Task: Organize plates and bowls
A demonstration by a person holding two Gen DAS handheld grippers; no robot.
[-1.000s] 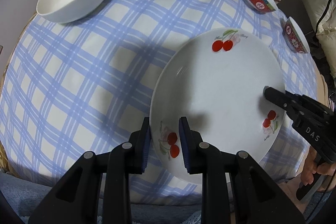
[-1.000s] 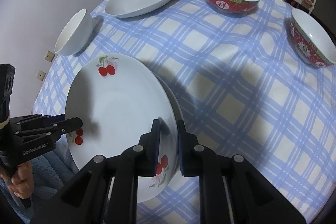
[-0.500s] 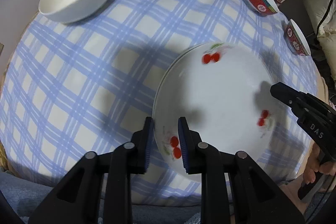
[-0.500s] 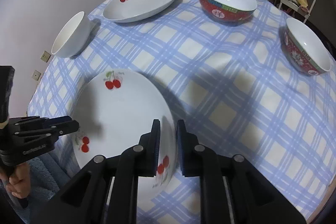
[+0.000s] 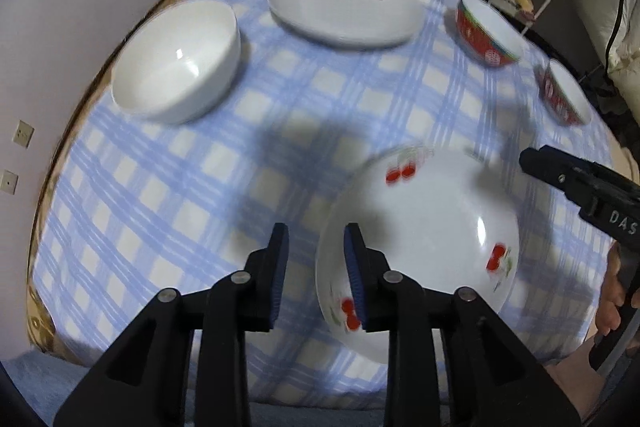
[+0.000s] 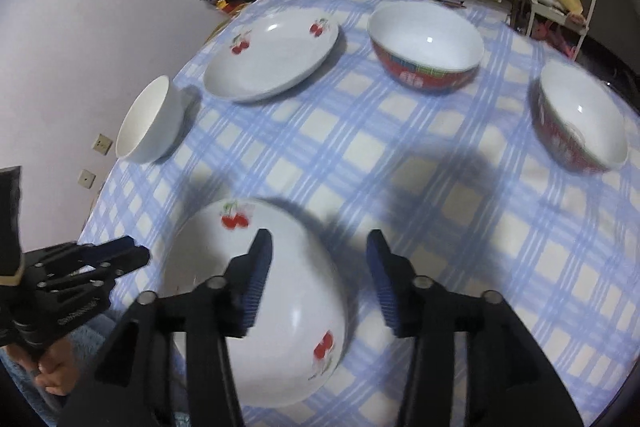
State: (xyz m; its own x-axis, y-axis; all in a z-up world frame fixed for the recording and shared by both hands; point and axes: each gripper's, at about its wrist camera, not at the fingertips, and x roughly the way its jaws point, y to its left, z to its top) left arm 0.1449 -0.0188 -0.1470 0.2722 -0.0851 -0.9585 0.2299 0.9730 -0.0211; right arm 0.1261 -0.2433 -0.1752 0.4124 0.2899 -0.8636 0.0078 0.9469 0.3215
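Having just opened, both grippers [image 5: 316, 247] [image 6: 316, 259] now clear the cherry plate [image 5: 432, 227] — released, lying flat.

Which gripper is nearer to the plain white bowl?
Left. The left gripper hangs over the cloth on the white bowl's side of the near cherry plate; the right gripper is above that plate's opposite edge.

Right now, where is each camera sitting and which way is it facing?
Left wrist: rides the left gripper, looking steeply down at the near cherry plate; right gripper and fingers of a hand at right.
Right wrist: rides the right gripper, looking down; left gripper and a hand at left.
Shared: that plate, white bowl, far cherry plate, two red bowls.
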